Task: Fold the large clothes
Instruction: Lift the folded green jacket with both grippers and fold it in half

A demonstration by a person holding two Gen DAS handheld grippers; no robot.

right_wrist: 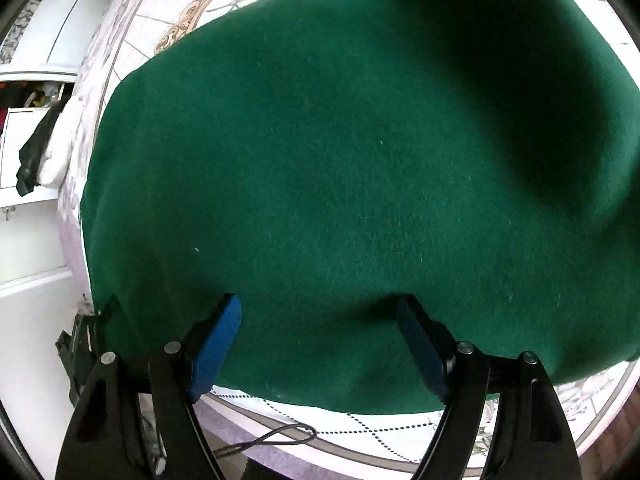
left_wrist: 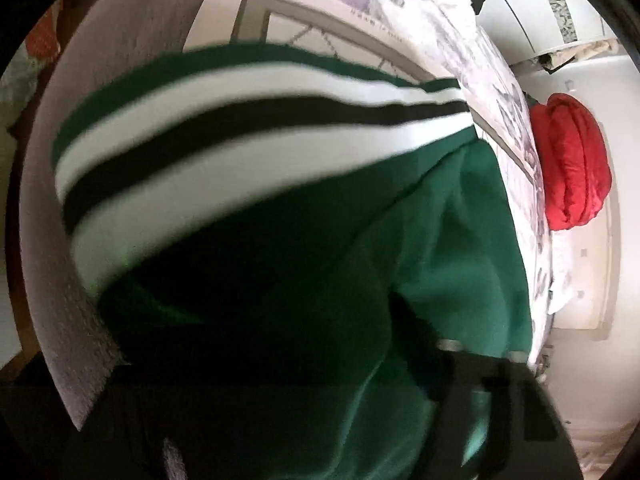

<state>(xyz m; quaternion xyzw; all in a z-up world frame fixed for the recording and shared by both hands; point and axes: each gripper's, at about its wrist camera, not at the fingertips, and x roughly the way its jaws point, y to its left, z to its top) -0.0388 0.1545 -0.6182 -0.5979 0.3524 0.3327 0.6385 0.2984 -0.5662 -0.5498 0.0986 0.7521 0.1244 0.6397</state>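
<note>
A large green garment point(right_wrist: 340, 168) lies spread flat on the patterned bedspread point(right_wrist: 360, 428). My right gripper point(right_wrist: 318, 312) is open, its blue pads point(right_wrist: 216, 344) wide apart just over the garment's near edge, holding nothing. In the left wrist view the same garment point(left_wrist: 440, 240) fills the frame, with its white and black striped band point(left_wrist: 224, 148) close to the lens. The cloth drapes over my left gripper's dark fingers point(left_wrist: 492, 392), and the tips are hidden under it.
A red bundle of cloth point(left_wrist: 572, 164) sits beyond the bed. White cabinets point(right_wrist: 32, 248) stand at the left, with a dark garment point(right_wrist: 36, 152) hanging from an open drawer. A thin cable point(right_wrist: 272, 440) lies by the bed's near edge.
</note>
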